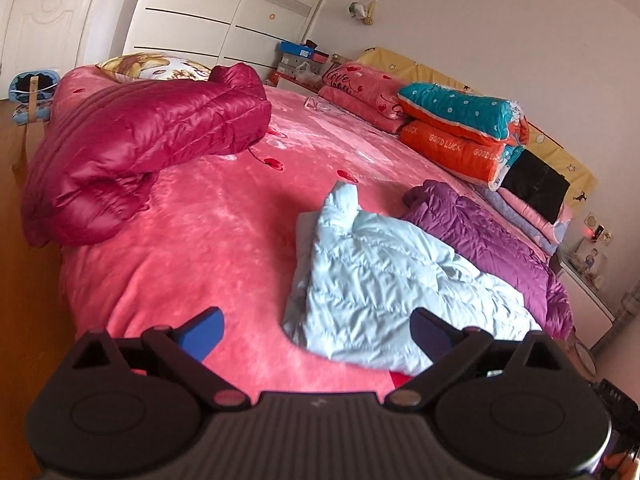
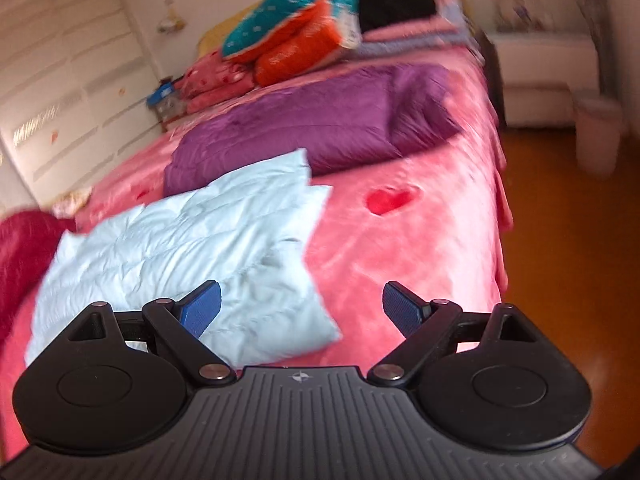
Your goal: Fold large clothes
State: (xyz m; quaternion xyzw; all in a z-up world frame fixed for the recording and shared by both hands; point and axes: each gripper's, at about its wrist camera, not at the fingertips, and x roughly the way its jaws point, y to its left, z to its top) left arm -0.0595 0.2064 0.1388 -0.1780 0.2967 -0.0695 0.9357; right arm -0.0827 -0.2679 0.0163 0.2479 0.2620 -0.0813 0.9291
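Bed [image 1: 224, 240]: one, pink plush cover with red hearts.
Jackets: three quilted puffers on the bed; crimson jacket [image 1: 140, 136] at the far side, purple jacket [image 2: 320, 124], pale blue jacket [image 2: 180, 248] folded nearest.
Left gripper [image 1: 316, 330]: jaws wide apart, empty.
Right gripper [image 2: 300, 308]: jaws spread, empty; its view is blurred.

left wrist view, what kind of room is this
A home bedroom, most likely: a large bed under a pink blanket, folded quilts stacked at its head, and a white wardrobe along the wall. Three puffer jackets lie on the bed.
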